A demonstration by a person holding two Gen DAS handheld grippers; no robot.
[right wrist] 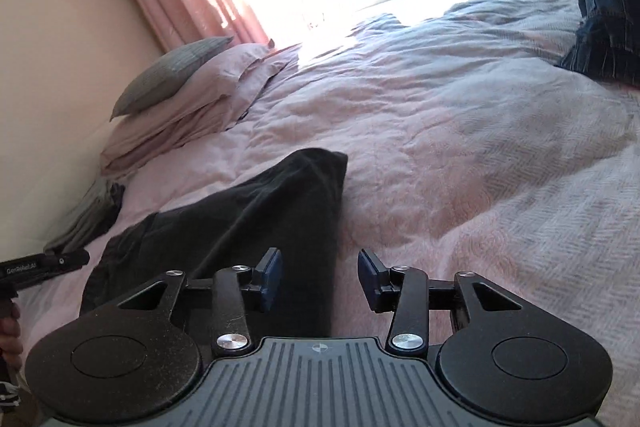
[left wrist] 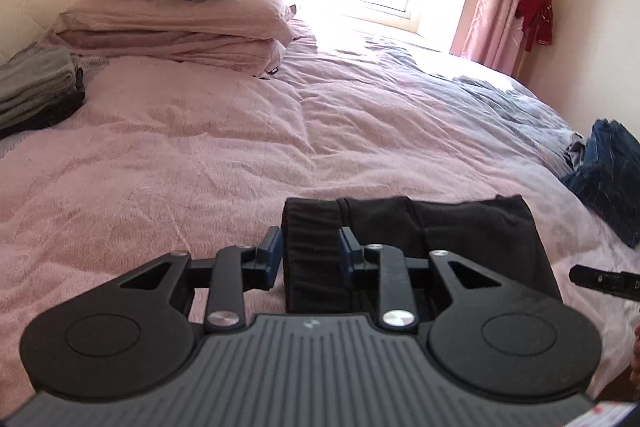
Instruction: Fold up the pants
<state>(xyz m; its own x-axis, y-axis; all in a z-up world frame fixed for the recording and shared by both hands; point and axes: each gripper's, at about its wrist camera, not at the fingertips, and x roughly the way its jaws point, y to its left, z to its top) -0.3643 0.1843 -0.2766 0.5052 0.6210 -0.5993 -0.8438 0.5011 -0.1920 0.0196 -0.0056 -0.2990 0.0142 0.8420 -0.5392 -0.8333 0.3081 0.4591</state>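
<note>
Left gripper (left wrist: 310, 245) and right gripper (right wrist: 320, 273): matte black linkage arms joined by round silver screws, each ending in fingers with dark blue pads (right wrist: 271, 273). Base plate grey, ribbed lengthwise, bearing a small central emblem, flanked by two black discs. White "GenRobot.AI" lettering marks the left gripper's side.

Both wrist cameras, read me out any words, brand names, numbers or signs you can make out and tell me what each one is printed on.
"GenRobot.AI": white print on the side of the left gripper, at the left edge of the right wrist view.
A white letter, perhaps "D": on the right gripper's side, cut off by the frame edge, unreadable.
Small round emblems on both gripper bodies: no letters.
Red and white label at the bottom corner: too blurred to read.
</note>
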